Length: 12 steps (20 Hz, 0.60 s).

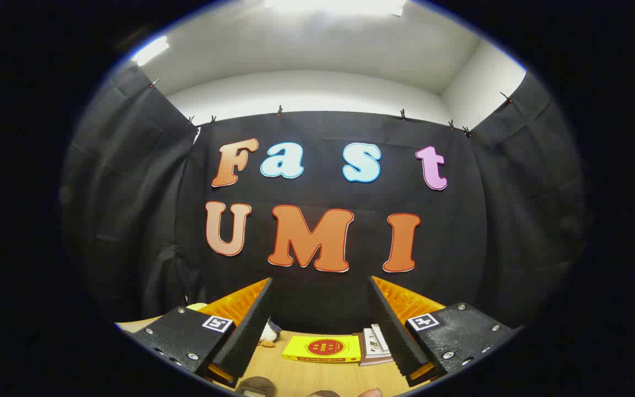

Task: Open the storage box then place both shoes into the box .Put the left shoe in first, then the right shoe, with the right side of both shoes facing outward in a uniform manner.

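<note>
- The gripper (320,325) is held high and level, looking toward the black cloth wall (328,298) of the booth; its two fingers are spread wide with nothing between them.
- Each finger (248,325) shows a black ribbed pad on its inner face and an orange ribbed backing, fixed to a black mount that carries a small square marker.
- Below and between the fingers lies the wooden tabletop (317,377).
- A yellow book (322,348) with a red round mark on its cover lies flat on the tabletop, between the two fingers and well beyond their tips.
- Just beside the yellow book, toward the right finger, sits a small stack of white books (373,346), partly hidden by that finger.
- By the left finger, a small white and tan object (267,335) rests on the tabletop; it is too far hidden to tell what it is.
- At the near edge of the tabletop two brown rounded shapes (257,386) show, cut off by the edge; whether they are the shoes cannot be told.
- A fingertip (371,392) of a person shows beside them.
</note>
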Available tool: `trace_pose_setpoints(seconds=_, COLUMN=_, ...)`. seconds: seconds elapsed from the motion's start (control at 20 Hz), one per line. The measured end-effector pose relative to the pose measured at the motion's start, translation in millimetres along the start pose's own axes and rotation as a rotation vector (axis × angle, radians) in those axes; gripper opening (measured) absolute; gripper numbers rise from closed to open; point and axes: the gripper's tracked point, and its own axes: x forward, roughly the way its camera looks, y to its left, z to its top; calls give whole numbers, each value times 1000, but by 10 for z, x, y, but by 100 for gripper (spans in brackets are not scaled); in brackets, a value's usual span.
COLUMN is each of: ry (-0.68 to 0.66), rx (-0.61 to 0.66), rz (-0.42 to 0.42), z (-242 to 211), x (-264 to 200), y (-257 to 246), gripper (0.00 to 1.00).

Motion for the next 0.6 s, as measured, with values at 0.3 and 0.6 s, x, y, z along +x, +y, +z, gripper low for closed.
trace_pose_setpoints(seconds=0.3, ry=-13, rx=-2, rz=7, z=31, x=6, y=34, gripper=99)
trace_pose_setpoints(seconds=0.6, ry=10, rx=10, rz=1, z=-19, x=-6, y=47, gripper=99)
